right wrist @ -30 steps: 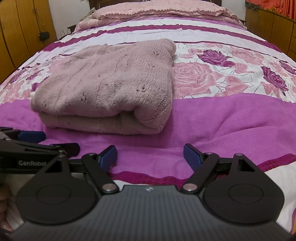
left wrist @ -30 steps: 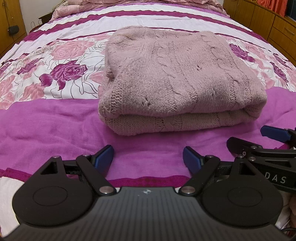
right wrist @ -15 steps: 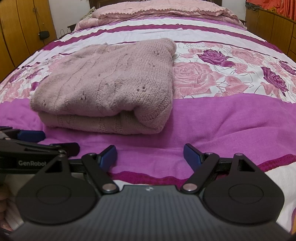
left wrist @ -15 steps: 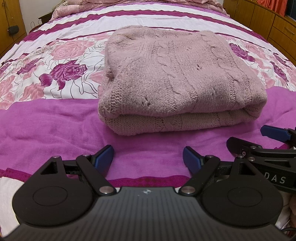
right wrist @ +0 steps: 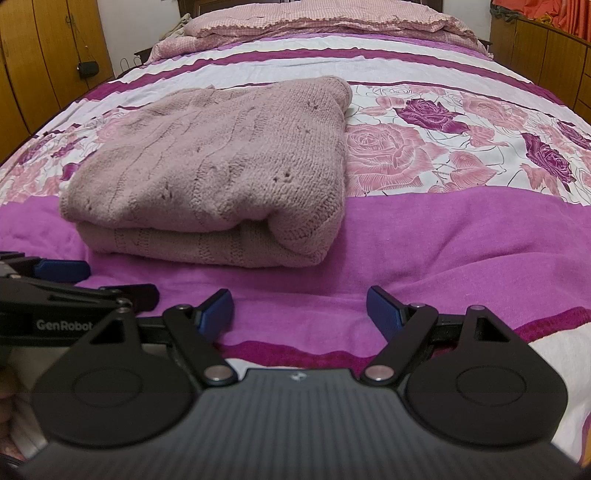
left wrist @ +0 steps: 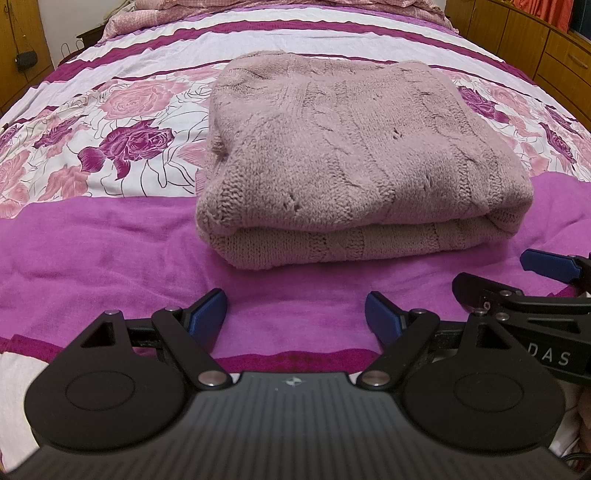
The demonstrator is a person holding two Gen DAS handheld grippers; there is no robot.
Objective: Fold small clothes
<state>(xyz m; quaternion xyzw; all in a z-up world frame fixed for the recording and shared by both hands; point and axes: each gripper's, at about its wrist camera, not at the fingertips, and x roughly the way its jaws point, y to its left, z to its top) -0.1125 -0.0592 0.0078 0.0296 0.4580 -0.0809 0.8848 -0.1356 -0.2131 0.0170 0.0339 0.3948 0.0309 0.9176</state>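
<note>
A dusty-pink knitted sweater (left wrist: 351,158) lies folded in a thick rectangle on the bed, its folded edge facing me. It also shows in the right wrist view (right wrist: 221,173), ahead and to the left. My left gripper (left wrist: 295,314) is open and empty, hovering over the magenta band of the bedspread just short of the sweater. My right gripper (right wrist: 300,310) is open and empty, beside the left one and to the sweater's right. Each gripper shows at the edge of the other's view.
The bedspread (left wrist: 110,147) has rose print and magenta and white stripes. Pink pillows (right wrist: 325,18) lie at the head of the bed. Wooden cabinets (left wrist: 524,40) stand along the right side, wooden wardrobe doors (right wrist: 44,55) along the left.
</note>
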